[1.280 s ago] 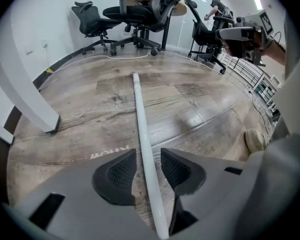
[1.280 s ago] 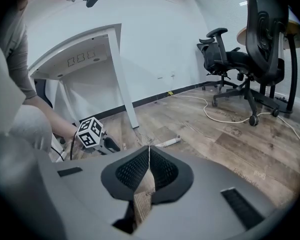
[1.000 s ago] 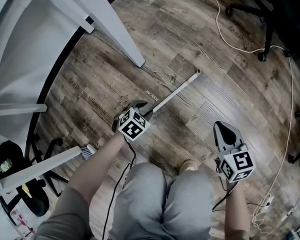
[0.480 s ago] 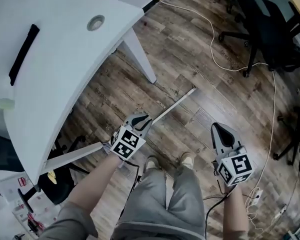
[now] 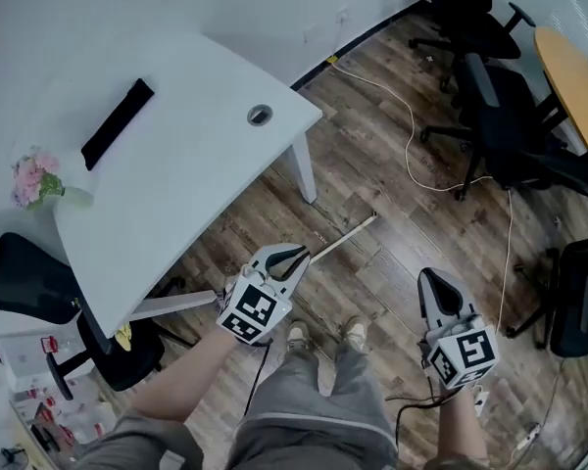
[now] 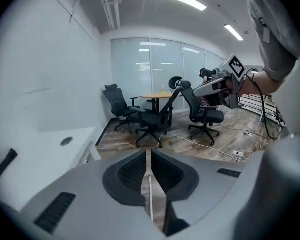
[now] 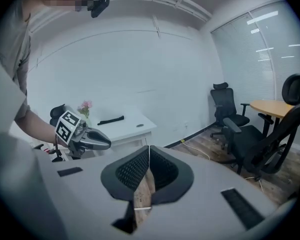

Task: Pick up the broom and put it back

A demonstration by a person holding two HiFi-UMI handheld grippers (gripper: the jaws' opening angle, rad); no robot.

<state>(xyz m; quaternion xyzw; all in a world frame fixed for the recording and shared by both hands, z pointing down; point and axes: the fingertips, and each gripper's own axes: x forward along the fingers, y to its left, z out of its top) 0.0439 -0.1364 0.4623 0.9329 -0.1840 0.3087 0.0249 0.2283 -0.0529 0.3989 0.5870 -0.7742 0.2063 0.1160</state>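
Progress is nil so far: the broom [image 5: 343, 238] lies on the floor just beyond the white desk's [image 5: 176, 155] leg, not picked up. Your left gripper [image 5: 302, 254] has just been closing to a hairline slit with nothing between its pads. Your right gripper [image 5: 434, 276] is pressed together, empty. A second ago your left gripper sat low at the handle. Now both ride high above the desk top.

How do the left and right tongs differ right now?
The left tongs have just been closing and pinch the broom handle; the right tongs are shut on nothing. The left tongs are nearer the white desk; the right tongs are nearer the black chairs. Both point forward, angled down.
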